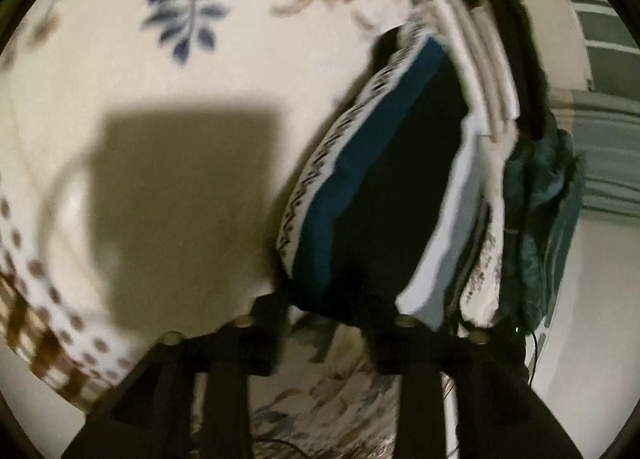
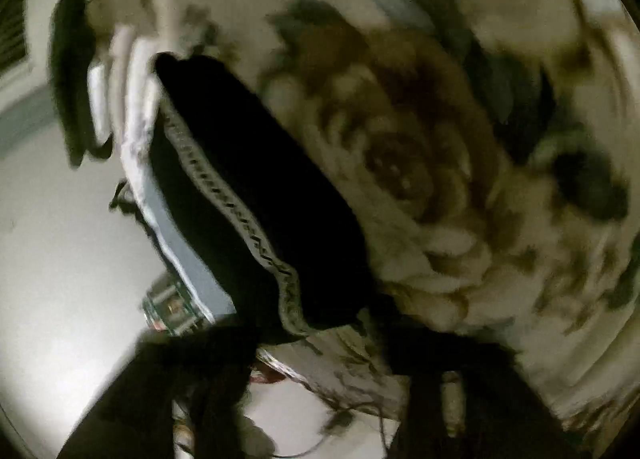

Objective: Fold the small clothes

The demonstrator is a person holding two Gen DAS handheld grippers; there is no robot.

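Nearest the left wrist lens, the left tongs [image 1: 326,317] are standing spread, their tips touching the near edge of a folded dark garment with teal panel and white zigzag-patterned trim [image 1: 384,195]. Right tongs [image 2: 320,339] are likewise sitting spread at the same garment's near edge [image 2: 256,195]; whether either is pinching is unclear through blur. Garment is lying on a cream floral-print bedspread [image 1: 180,79]. Beyond it, a stack of folded white and dark clothes [image 1: 492,71] is resting.

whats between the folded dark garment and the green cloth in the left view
In the left wrist view, pale folded cloth lies between the dark garment and the green cloth.
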